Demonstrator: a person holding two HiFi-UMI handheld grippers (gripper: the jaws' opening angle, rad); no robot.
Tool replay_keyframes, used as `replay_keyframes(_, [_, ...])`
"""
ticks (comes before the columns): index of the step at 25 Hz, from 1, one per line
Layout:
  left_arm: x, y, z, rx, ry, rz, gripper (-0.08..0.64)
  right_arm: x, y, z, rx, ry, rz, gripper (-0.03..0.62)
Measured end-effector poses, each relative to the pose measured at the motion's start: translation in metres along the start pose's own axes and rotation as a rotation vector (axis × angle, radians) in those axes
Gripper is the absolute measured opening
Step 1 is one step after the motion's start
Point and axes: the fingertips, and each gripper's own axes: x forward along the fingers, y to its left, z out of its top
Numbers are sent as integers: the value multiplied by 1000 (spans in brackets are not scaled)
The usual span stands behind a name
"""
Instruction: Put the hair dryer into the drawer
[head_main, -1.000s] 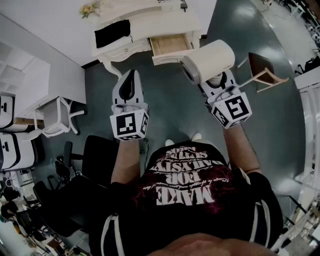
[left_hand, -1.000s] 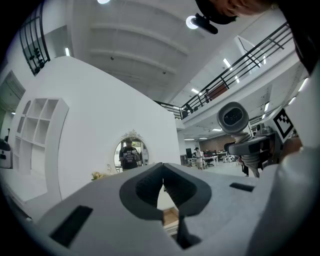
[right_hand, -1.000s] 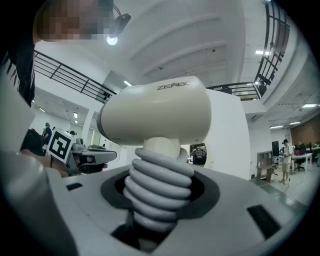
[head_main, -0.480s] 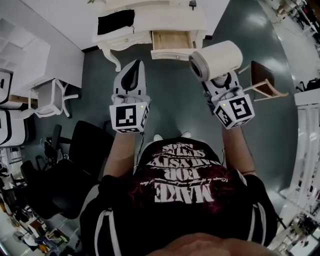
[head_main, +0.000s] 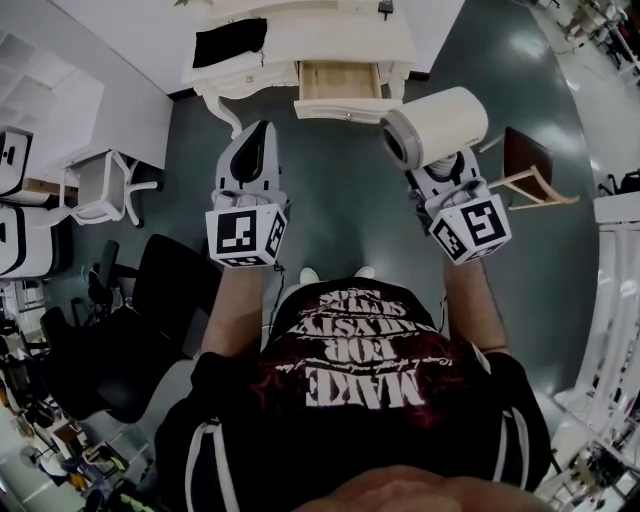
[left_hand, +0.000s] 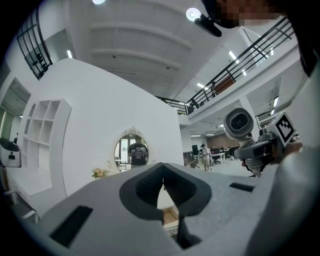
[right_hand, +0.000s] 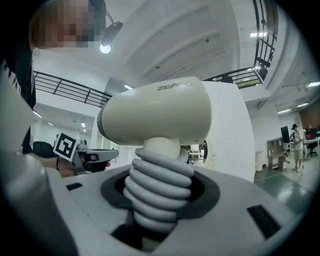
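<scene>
While we clamp the right gripper's (head_main: 441, 166) jaws on the ribbed grey handle of the cream hair dryer (head_main: 437, 122), the left gripper (head_main: 254, 150) is closed and empty. The dryer hangs short of the open drawer (head_main: 338, 82) at the white dressing table's (head_main: 300, 42) front edge.

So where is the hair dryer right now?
Head view, right side: the hair dryer sits clamped in the right gripper, below-right of the open drawer.

The hair dryer (right_hand: 155, 112) is smooth cream plastic, the drawer (head_main: 340, 80) pale wood inside, the floor (head_main: 340, 195) glossy.
</scene>
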Motion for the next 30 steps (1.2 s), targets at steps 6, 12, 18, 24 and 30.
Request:
replay_keyframes(6, [2, -26, 2, 25, 3, 34, 5, -21, -19, -8, 27, -4, 22, 199])
replay_keyframes(12, [-2, -55, 3, 36, 9, 50, 5, -35, -31, -8, 31, -9, 64, 199])
replay_keyframes(18, [-12, -69, 2, 58, 29, 60, 5, -39, -30, -10, 55, -18, 97, 198])
replay_keyframes(24, [-27, -78, 4, 51, 28, 57, 5, -49, -18, -8, 55, -20, 114, 199])
replay_keyframes(30, [-30, -83, 11, 59, 20, 39, 5, -54, -15, 0, 49, -27, 106, 199])
